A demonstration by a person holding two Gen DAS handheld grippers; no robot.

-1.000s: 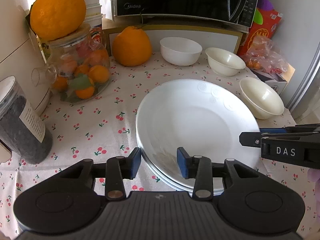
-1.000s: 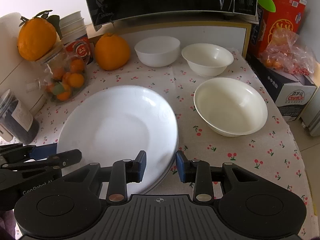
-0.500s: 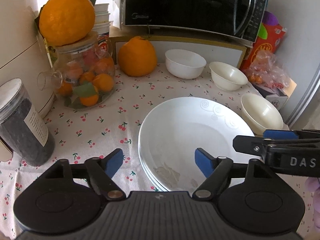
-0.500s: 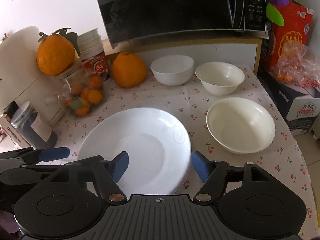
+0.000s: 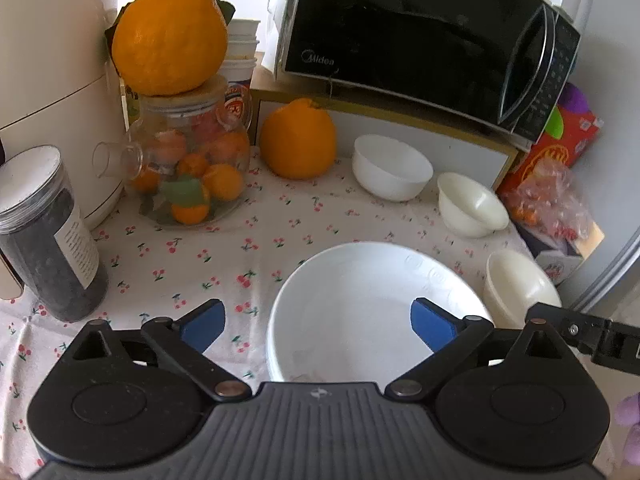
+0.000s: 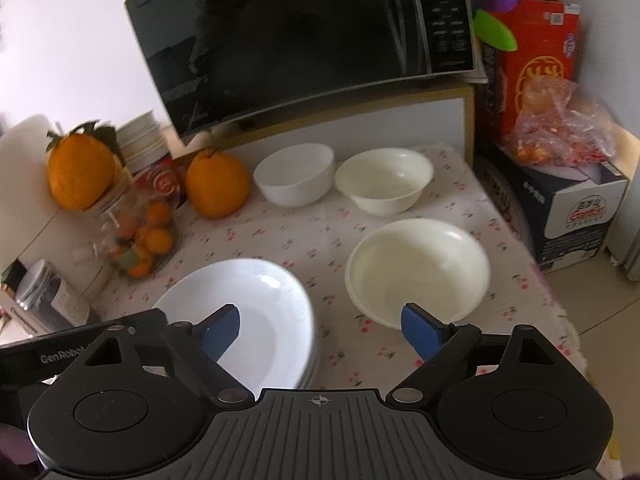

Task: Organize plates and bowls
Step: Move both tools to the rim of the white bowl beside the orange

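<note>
A cherry-print tablecloth [image 5: 280,216] covers the table, pushed into a corner under a black microwave [image 5: 420,28] on a low shelf. At the back stand a glass jar of small oranges [image 5: 188,168] with a big orange [image 5: 170,36] on its lid, a second orange [image 5: 298,140] and a dark canister [image 5: 44,232]; a red box [image 6: 536,64] and a crinkled plastic bag [image 6: 560,128] sit to the right.

A second ago both claws were nearly together at the rim of the stack of plates [image 5: 360,308]. Now the left gripper [image 5: 318,326] and the right gripper [image 6: 320,330] have their jaws spread wide — just been opening — with nothing gripped, and the plates lie on the cloth, seen further off than before.

The plates are smooth, glossy white and shallow — three, perhaps, though the edge is blurred. A round cream bowl [image 6: 418,268] sits just right of them, two smaller bowls, one white [image 6: 294,178] and one cream [image 6: 384,186], behind.
</note>
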